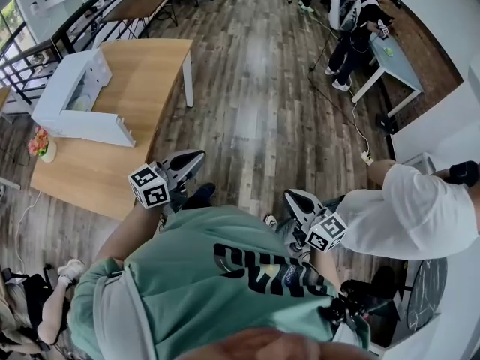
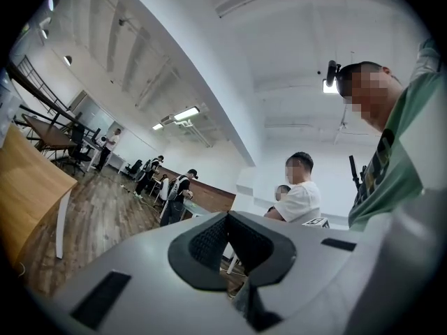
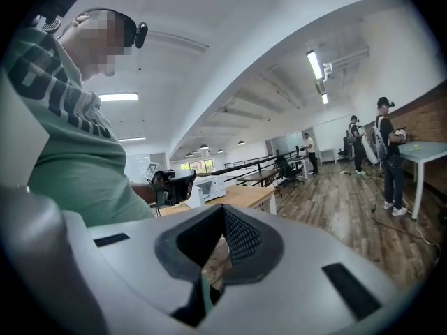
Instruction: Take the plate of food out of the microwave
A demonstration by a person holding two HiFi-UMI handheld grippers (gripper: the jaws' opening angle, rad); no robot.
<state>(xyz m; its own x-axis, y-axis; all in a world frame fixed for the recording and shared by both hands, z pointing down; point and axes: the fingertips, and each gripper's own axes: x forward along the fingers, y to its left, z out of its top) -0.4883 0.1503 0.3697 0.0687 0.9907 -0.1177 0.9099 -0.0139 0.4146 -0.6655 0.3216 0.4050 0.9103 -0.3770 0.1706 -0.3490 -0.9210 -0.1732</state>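
We're at the approach stage here, nothing reached yet. Both tools are tucked in near the person's chest. The white microwave [image 1: 71, 88] sits on the wooden table [image 1: 150, 58], ahead and off to the left of the left gripper [image 1: 193, 158], well apart from it. Its door [image 1: 101, 130] looks swung open, and a pale shape shows in the cavity, probably the plate [image 1: 79, 100], though it's too small to be sure. The left gripper's own view has its jaws pressed together with nothing between them [image 2: 227, 216]. The right gripper [image 1: 290, 196] hangs further from the microwave, on the far side of the left one. Its jaws look closed and empty too [image 3: 223, 209]. I'd say the next move calls for closing that gap to the table, spreading the jaws, then coming in level at the cavity so the plate's rim can be pinched without tipping the food.
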